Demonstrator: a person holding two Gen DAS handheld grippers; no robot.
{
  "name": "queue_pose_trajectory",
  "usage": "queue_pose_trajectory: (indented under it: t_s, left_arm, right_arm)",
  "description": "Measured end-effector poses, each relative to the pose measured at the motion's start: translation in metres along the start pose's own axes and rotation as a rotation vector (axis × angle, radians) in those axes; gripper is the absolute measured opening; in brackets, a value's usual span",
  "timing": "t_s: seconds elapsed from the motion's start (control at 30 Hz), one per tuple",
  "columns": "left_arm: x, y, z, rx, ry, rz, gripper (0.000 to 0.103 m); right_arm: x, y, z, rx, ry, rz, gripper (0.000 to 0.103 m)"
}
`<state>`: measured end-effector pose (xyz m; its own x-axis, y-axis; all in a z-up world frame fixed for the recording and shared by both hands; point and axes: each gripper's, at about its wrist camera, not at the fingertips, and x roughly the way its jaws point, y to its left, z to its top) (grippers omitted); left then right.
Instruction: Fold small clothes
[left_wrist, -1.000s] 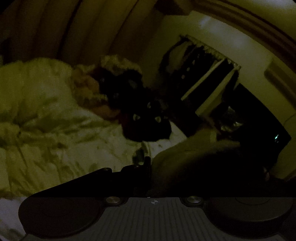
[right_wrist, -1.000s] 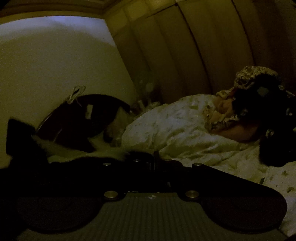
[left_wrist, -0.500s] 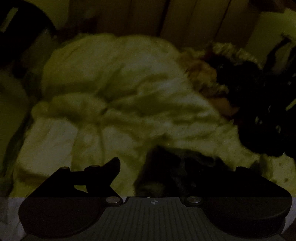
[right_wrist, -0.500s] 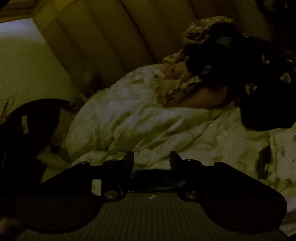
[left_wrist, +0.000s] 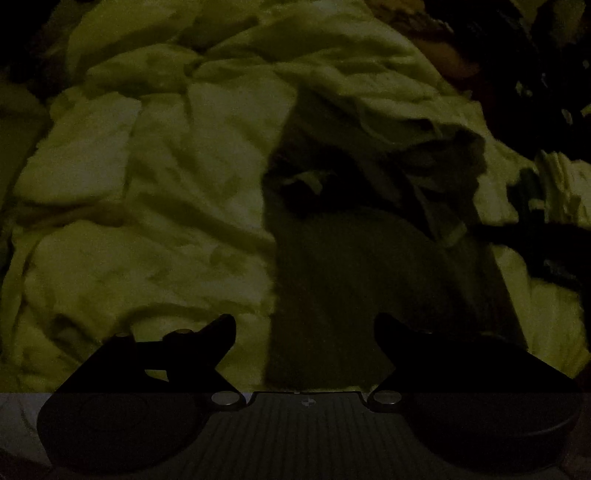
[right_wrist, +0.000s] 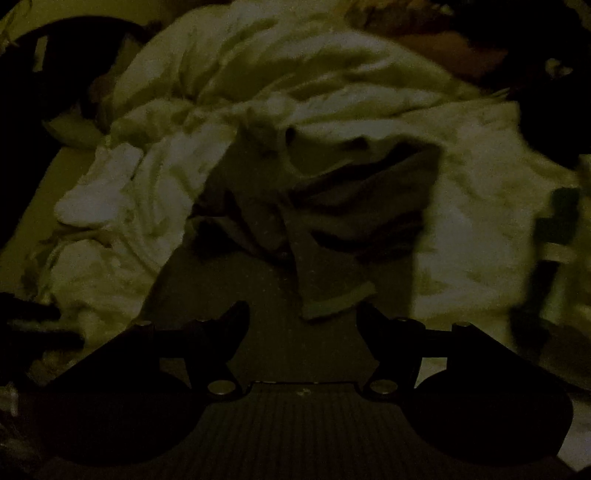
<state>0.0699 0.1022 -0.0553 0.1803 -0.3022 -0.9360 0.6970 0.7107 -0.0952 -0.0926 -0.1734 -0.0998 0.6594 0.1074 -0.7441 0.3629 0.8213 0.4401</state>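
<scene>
Left wrist view first: very dim here, and the left gripper (left_wrist: 304, 326) has its jaws spread as wide as they go, nothing between them. Right below and ahead lies the dark, rumpled small garment (left_wrist: 362, 258), spread loosely on the pale, crumpled quilt (left_wrist: 147, 177) that covers the bed. A light band, maybe a hem or label, shows on the garment's right edge (left_wrist: 454, 234). No crease, no tidy edge; folding looks not yet begun.

Over to the right wrist view: the right gripper (right_wrist: 303, 317) has its jaws opening, partway apart, and nothing is pinched between them. The same dark garment (right_wrist: 332, 229) sits just ahead, its upper part bunched in wrinkled ridges and a lighter-edged corner (right_wrist: 336, 299) lying close before the fingertips. The quilt (right_wrist: 480, 184) surrounds it on both sides.

My read: the cloth is laid down and free of both claws, but flattening and every fold remain. Whether other clothes wait nearby is too dark to tell.
</scene>
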Motion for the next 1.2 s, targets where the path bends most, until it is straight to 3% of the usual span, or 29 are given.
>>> queue_pose_trajectory:
  t_s: [0.1, 0.17, 0.2, 0.27, 0.3, 0.33, 0.43, 0.53, 0.67, 0.77, 0.87, 0.9, 0.97, 1.03, 1.13, 1.2]
  left_arm:
    - [0.007, -0.003, -0.008, 0.008, 0.014, -0.002, 0.103]
    - [0.009, 0.0, -0.014, 0.002, 0.033, 0.0, 0.103]
    - [0.01, 0.003, -0.017, -0.005, 0.044, 0.0, 0.103]
    - [0.01, 0.008, -0.02, -0.014, 0.051, 0.006, 0.103]
    - [0.009, 0.012, -0.021, -0.02, 0.051, 0.01, 0.103]
    - [0.007, 0.016, -0.022, -0.029, 0.048, 0.013, 0.103]
    - [0.0, 0.03, -0.022, -0.064, 0.041, 0.034, 0.103]
    - [-0.011, 0.048, -0.022, -0.116, 0.011, 0.076, 0.103]
    - [-0.031, 0.082, -0.03, -0.218, -0.033, 0.198, 0.103]
    - [-0.04, 0.107, -0.038, -0.266, -0.038, 0.281, 0.103]
    - [-0.046, 0.128, -0.046, -0.316, -0.025, 0.299, 0.103]
    - [-0.048, 0.133, -0.048, -0.333, -0.025, 0.303, 0.103]
    - [-0.05, 0.14, -0.052, -0.344, -0.023, 0.303, 0.103]
    - [-0.05, 0.143, -0.054, -0.357, -0.022, 0.296, 0.103]
    - [-0.045, 0.146, -0.058, -0.388, -0.013, 0.269, 0.103]
    - [-0.039, 0.147, -0.059, -0.4, -0.012, 0.251, 0.103]
  right_arm:
    - [0.044, 0.004, 0.011, 0.009, -0.009, -0.008, 0.061]
    - [0.071, 0.004, 0.018, 0.0, 0.003, -0.046, 0.061]
    - [0.087, 0.005, 0.02, 0.0, 0.024, -0.071, 0.056]
    - [0.106, 0.004, 0.023, 0.014, 0.056, -0.083, 0.04]
    - [0.108, 0.004, 0.025, 0.028, 0.063, -0.089, 0.014]
    - [0.103, 0.005, 0.025, 0.044, 0.054, -0.102, 0.008]
    - [0.068, 0.014, 0.033, 0.151, -0.036, -0.009, 0.008]
    - [0.031, 0.045, 0.044, 0.2, -0.087, 0.183, 0.008]
    - [0.016, 0.118, 0.055, 0.183, -0.052, 0.537, 0.008]
    - [0.035, 0.166, 0.056, 0.176, 0.033, 0.655, 0.008]
    - [0.061, 0.206, 0.053, 0.099, 0.071, 0.617, 0.024]
    - [0.072, 0.212, 0.051, 0.104, 0.103, 0.61, 0.036]
    - [0.085, 0.215, 0.047, 0.12, 0.13, 0.572, 0.044]
    - [0.09, 0.206, 0.044, 0.168, 0.135, 0.496, 0.058]
    - [0.084, 0.176, 0.036, 0.239, 0.097, 0.436, 0.06]
    - [0.079, 0.155, 0.033, 0.269, 0.051, 0.307, 0.06]
